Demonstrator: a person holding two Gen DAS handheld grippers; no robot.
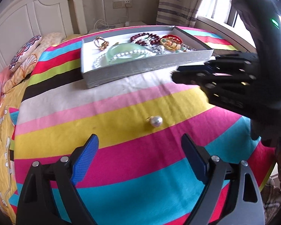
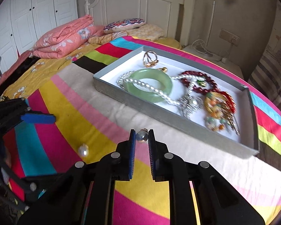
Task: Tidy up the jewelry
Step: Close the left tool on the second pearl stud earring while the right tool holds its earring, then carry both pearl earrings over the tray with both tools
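Right wrist view shows the right gripper [image 2: 142, 136] pinching a small round pearl earring with a silvery cap [image 2: 142, 136] between the tips of its blue pads, just short of the near wall of the shallow grey cardboard tray with a white floor [image 2: 121, 97]. A second pearl earring with a gold-coloured cap [image 1: 155, 121] lies loose on the yellow band of the striped bedspread [image 1: 121, 150], ahead of the left gripper [image 1: 138, 140], whose jaws stand spread wide with nothing between them.

Both pearls look light, hard and smooth, so I judge them prone to roll on the cloth or squirt out of a pinch. The best hold is probably across the widest part of the bead, pads centred, with gentle pressure, as the metal cap seems thin and bendable.

The tray already holds a pale green jade-like bangle [image 2: 149, 86] with a white pearl strand [image 2: 140, 83] draped across it, a gold ring-shaped piece [image 2: 149, 58] at the far end, a dark red beaded bracelet [image 2: 198, 81], a silvery pendant [image 2: 191, 104] and a multicoloured ornament with red trim [image 2: 218, 106]. The strands overlap, so tangling is a risk.
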